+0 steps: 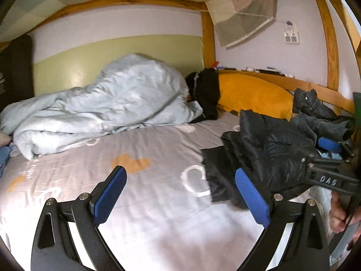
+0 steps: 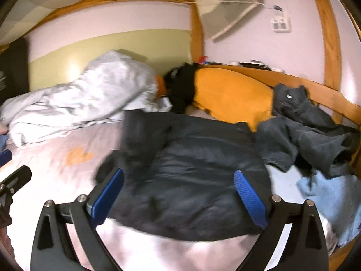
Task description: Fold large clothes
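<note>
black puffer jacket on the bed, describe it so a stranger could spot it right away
Start at the orange pillow by the wooden headboard. Just in front of it, on the heart-print sheet, lies the black puffer jacket. It is shiny and quilted, unlike the matte grey jeans beside it.

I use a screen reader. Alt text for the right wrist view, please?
A dark puffy jacket lies bunched on a bed, framed by the open, empty right gripper. Behind: an orange pillow, a pale duvet.

Jacket (image 2: 194, 158) lies mid-frame on the bed (image 2: 67, 180) in the right wrist view. Duvet (image 2: 79, 99) is bunched at upper left, the pillow (image 2: 230, 94) behind the jacket against the headboard rail. Jeans (image 2: 304, 133) are heaped at right, with a towel (image 2: 334, 198) below them at the lower right.
</note>
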`<action>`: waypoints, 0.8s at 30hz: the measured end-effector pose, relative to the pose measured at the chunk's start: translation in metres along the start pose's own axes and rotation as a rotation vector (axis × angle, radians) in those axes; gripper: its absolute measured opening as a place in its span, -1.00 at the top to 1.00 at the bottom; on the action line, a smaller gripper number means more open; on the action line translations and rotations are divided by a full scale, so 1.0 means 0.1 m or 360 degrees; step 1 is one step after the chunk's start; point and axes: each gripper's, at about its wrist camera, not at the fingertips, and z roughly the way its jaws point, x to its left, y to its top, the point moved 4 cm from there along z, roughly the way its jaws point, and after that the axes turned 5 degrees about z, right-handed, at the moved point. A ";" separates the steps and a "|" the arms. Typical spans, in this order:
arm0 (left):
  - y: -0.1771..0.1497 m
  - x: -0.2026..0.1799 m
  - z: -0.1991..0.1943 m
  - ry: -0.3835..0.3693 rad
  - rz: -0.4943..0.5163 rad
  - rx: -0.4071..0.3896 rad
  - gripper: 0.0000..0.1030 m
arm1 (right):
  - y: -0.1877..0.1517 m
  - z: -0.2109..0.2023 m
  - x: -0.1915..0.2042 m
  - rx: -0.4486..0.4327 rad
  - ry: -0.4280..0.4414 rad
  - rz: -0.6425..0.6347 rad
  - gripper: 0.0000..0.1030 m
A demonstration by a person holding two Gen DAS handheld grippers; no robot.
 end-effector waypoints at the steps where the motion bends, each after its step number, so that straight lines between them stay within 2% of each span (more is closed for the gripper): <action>1: -0.03 0.08 -0.10 0.0008 -0.0012 -0.0005 -0.87 | -0.03 -0.04 0.10 0.0014 0.0036 -0.0017 -0.90; 7: -0.31 0.53 -0.62 0.0063 -0.0066 0.0007 -0.87 | -0.26 -0.39 0.65 0.0020 0.0169 -0.0074 -0.90; 11: -0.53 0.79 -0.82 0.0067 -0.0132 0.0053 -0.87 | -0.43 -0.56 0.85 0.0051 0.0189 -0.0057 -0.90; 17: -0.77 0.98 -0.87 0.0085 -0.0141 0.0079 -0.87 | -0.68 -0.70 1.02 0.0083 0.0189 -0.0093 -0.90; 21: -0.86 1.06 -0.80 0.0057 -0.0179 0.0130 -0.87 | -0.73 -0.64 1.11 0.0087 0.0165 -0.0133 -0.90; 24: -0.87 1.09 -0.83 0.0053 -0.0138 0.0105 -0.87 | -0.77 -0.57 1.15 0.0108 0.0167 -0.0125 -0.90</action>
